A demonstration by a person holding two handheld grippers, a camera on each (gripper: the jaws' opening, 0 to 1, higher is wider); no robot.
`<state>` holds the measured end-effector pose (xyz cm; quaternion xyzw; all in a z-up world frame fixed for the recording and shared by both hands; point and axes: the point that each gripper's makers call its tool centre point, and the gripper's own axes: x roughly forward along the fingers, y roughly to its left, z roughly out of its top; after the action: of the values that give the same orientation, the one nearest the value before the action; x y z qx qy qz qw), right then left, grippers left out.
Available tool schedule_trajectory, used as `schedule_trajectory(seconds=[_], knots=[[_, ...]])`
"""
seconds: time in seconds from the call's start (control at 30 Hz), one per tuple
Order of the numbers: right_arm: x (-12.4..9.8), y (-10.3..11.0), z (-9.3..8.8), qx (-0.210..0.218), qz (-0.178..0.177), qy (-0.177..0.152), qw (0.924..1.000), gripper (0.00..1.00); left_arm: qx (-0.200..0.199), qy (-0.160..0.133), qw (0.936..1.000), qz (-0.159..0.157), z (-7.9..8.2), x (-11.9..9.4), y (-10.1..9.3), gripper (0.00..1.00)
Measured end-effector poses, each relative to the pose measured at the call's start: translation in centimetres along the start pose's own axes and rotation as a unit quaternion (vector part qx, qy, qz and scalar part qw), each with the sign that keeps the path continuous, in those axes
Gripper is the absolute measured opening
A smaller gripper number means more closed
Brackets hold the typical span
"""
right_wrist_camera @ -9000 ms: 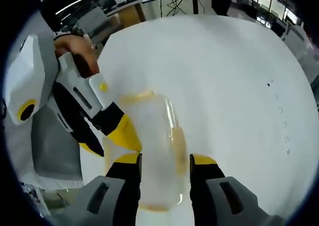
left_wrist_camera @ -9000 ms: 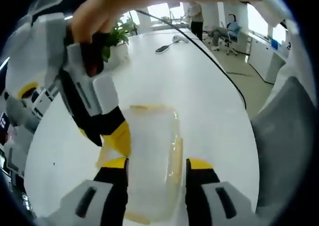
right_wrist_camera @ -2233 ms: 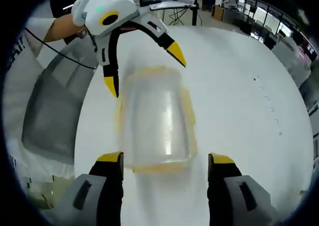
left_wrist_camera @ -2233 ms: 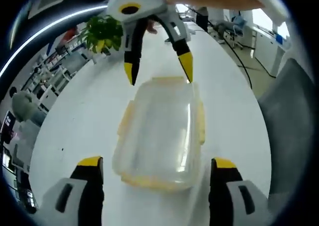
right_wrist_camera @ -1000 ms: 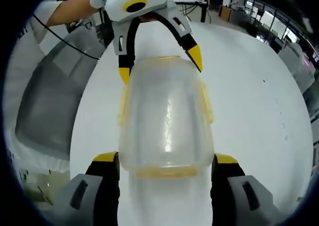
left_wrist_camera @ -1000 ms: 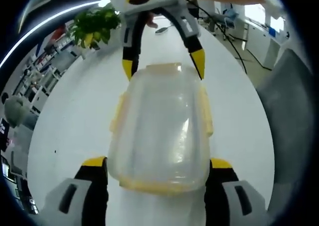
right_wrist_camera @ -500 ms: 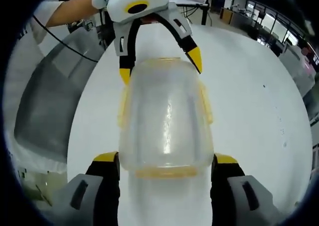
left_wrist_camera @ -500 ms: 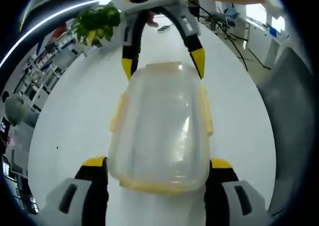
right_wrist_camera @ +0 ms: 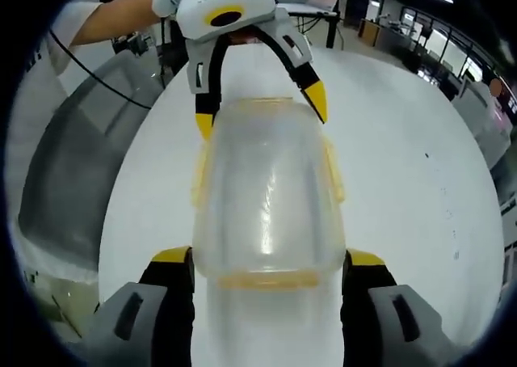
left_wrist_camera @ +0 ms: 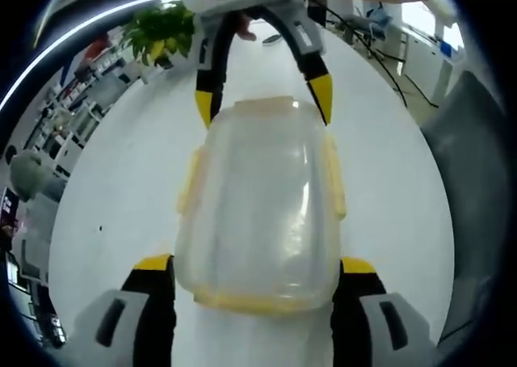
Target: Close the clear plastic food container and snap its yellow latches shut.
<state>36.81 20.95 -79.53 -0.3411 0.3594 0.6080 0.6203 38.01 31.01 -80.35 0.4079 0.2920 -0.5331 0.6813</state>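
Now straddling the two short ends of the clear plastic food container with yellow latches [left_wrist_camera: 258, 209], where 9 seconds ago both were working side by side along one long edge. Standing spread wide with the yellow-tipped jaws of the left gripper [left_wrist_camera: 254, 268] flanking the near end, having closed in from the looser position of 2 seconds ago. Facing it at the far end, the right gripper [left_wrist_camera: 262, 107], likewise drawn in against the lid.
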Motion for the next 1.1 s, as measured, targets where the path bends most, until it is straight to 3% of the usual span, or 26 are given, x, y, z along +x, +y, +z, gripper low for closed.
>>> schedule_trajectory(seconds=[0.37, 1.1], knots=[[0.6, -2.3, 1.1, -0.017, -0.003, 0.006, 0.9998, 0.71, 0.003, 0.014, 0.9999, 0.003, -1.2, 0.1, 2.3, 0.77], [2.0, -7.2, 3.1, -0.026, -0.016, 0.001, 0.9995, 0.72, 0.004, 0.015, 0.9997, 0.016, -3.2, 0.6, 7.2, 0.77]])
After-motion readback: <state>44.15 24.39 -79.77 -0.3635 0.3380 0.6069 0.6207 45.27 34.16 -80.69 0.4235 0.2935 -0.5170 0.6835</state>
